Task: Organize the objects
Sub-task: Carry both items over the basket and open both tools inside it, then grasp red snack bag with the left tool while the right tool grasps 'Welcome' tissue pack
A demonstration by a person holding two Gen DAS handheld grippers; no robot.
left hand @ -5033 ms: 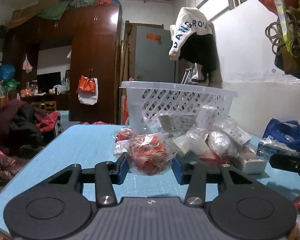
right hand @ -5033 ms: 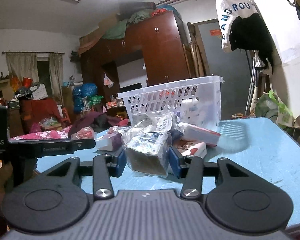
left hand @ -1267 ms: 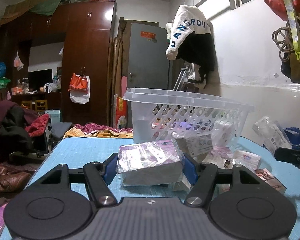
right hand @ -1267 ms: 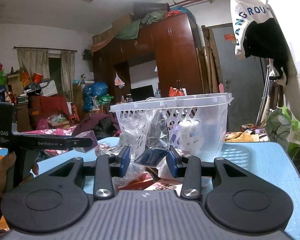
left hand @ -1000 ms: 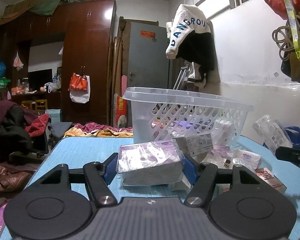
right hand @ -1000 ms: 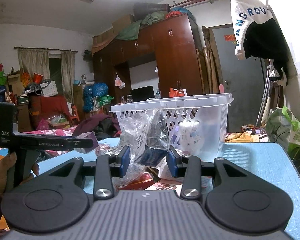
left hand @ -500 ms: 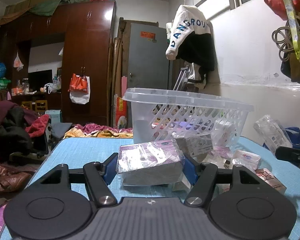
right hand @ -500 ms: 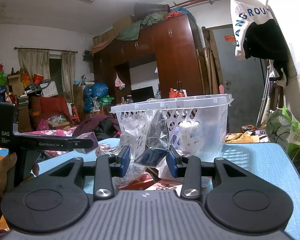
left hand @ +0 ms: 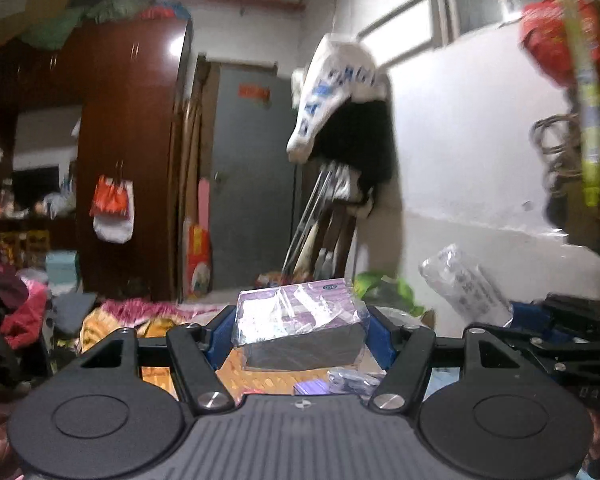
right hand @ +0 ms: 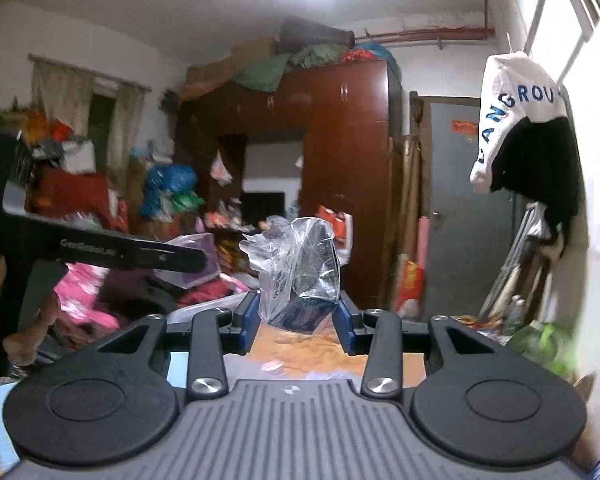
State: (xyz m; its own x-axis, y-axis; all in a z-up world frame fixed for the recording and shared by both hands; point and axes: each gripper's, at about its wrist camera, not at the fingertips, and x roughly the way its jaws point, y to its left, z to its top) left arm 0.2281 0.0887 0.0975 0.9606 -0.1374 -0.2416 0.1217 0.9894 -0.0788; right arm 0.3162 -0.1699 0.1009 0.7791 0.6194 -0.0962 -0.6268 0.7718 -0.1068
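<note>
At frame centre, the left tongs (left hand: 298,338) are grasping a purple film-wrapped box (left hand: 298,322), and the right tongs (right hand: 296,320) are clenching a crinkled clear bag around a dark packet (right hand: 300,276). Judging by the task, keep both grips firm and level until each item is hanging over its destination.

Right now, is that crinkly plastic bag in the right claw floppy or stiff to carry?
Probably both: the clear bag sticks up crumpled and loose above the right claw, so likely floppy and slippery, while the dark box inside looks rigid enough to pinch.
</note>
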